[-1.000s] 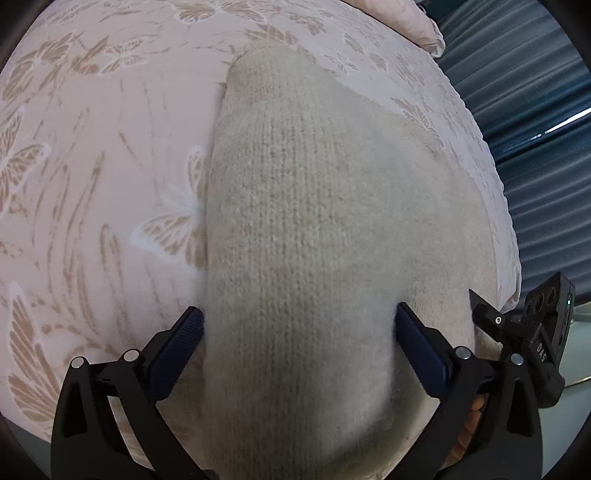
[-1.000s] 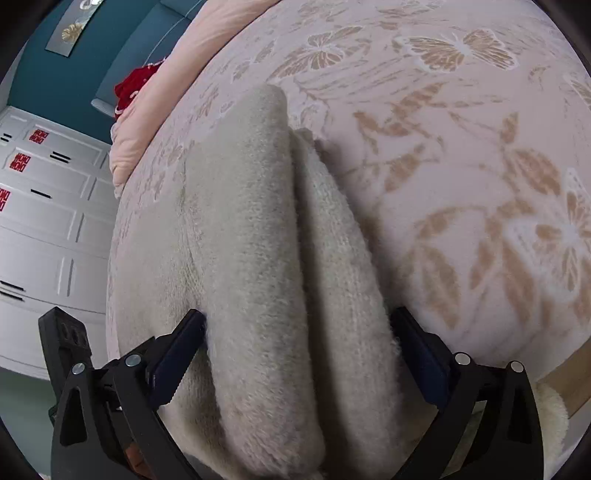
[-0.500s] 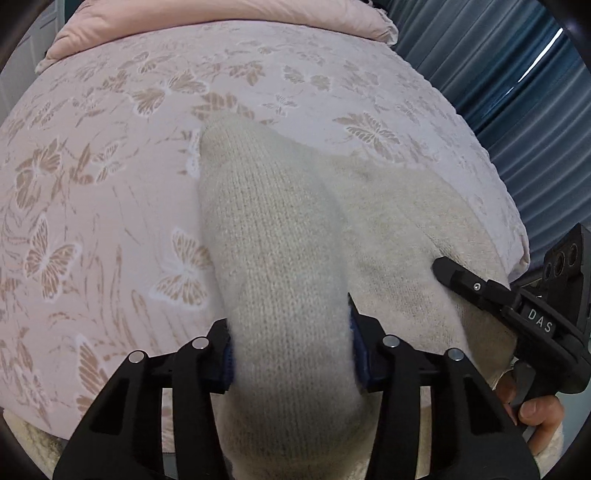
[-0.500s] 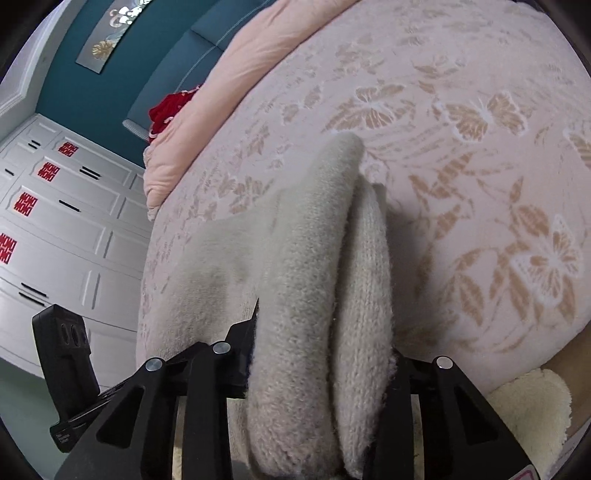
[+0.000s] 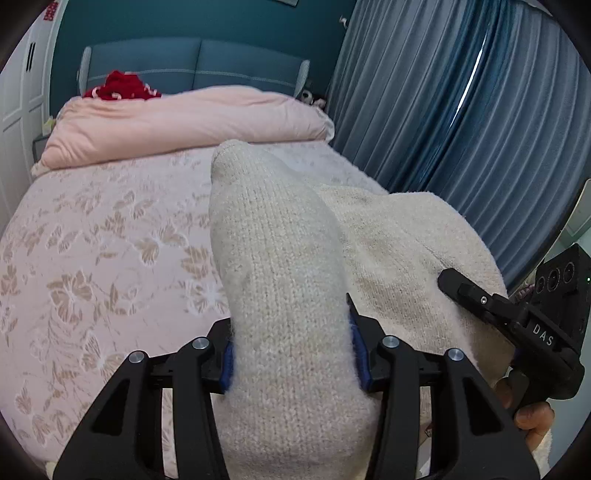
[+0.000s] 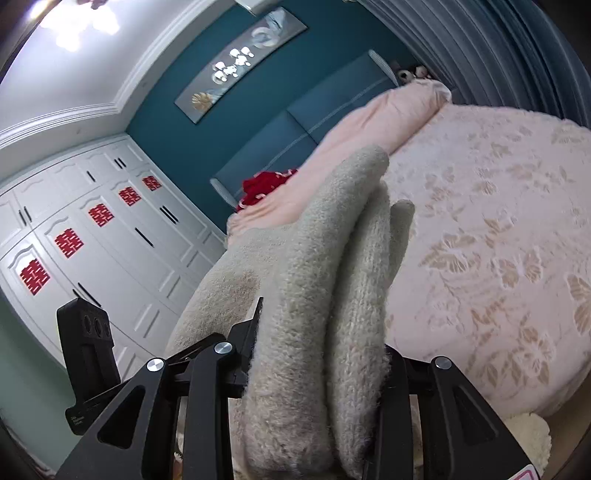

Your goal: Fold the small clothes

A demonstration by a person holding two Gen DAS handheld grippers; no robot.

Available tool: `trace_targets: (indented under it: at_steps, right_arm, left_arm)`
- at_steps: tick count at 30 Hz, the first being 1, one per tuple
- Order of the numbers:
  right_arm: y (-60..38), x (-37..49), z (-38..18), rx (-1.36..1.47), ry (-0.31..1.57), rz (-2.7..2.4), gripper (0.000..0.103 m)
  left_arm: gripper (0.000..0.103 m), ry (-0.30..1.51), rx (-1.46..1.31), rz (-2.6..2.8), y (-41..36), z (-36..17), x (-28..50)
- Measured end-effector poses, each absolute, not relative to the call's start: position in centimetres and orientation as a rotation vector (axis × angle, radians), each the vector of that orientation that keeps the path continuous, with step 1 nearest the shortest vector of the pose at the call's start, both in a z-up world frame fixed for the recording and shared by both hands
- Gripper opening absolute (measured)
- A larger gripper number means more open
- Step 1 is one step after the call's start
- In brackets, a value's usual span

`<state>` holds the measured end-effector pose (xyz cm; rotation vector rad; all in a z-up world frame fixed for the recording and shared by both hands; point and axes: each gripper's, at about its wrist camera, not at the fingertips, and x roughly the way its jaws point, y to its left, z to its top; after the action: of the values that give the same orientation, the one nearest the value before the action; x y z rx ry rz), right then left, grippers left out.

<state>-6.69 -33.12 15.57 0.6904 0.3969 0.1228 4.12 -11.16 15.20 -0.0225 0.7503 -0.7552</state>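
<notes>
Cream knit sweater [image 5: 288,295] (lower part cut off) between fingers [image 5: 360,363]

Both pictures are bright and soft, with no hard shadows. In the right wrist view a ceiling lamp [image 6: 79,26] glows white at eleven o'clock and washes out that corner. In the left wrist view a thin line of daylight [image 5: 469,86] shines through the curtain [image 5: 424,110] at two o'clock. The round lens bends everything near the edges, and the corners go black. The bed [image 5: 92,258] looks a bit smeared, and the wardrobe [image 6: 92,229] leans over.
</notes>
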Motion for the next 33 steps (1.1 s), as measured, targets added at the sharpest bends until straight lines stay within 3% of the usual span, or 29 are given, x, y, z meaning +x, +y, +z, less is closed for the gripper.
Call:
trace_targets:
  at_steps: [11, 19, 24, 25, 28, 30, 32, 33]
  right_arm:
    - [-25.8, -6.1, 27.8, 0.490, 0.123, 0.327, 0.032]
    - [-20.0, -1.2, 27.3, 0.506, 0.154, 0.449, 0.032]
    - [-16.8, 4.1, 17.8, 0.516, 0.401, 0.360, 0.035]
    - [-16.1, 5.3, 14.6, 0.512, 0.480, 0.341, 0.041]
    - [-15.4, 7.6, 2.0, 0.486, 0.785, 0.202, 0.047]
    - [-15.8, 7.0, -3.5, 0.485, 0.931, 0.120, 0.047]
    - [-16.6, 5.7, -4.6, 0.506, 0.929, 0.104, 0.047]
    - [-16.8, 5.6, -4.5, 0.505, 0.915, 0.106, 0.057]
  left_arm:
    - [0.046, 0.351, -0.068, -0.762, -2.1, 28.8, 1.6]
    - [0.047, 0.283, -0.086, -0.683, 6.4, 30.2, 3.8]
    - [0.056, 0.419, -0.125, -0.638, 10.0, 22.5, 8.6]
    - [0.057, 0.473, -0.157, -0.635, 10.7, 19.5, 9.8]
    - [0.075, 0.686, -0.218, -0.566, 12.5, 7.6, 13.1]
    - [0.074, 0.856, -0.227, -0.437, 13.8, 0.0, 13.6]
    - [0.072, 0.944, -0.297, -0.386, 15.8, -3.9, 12.9]
    - [0.073, 0.940, -0.351, -0.381, 16.7, -4.3, 12.5]
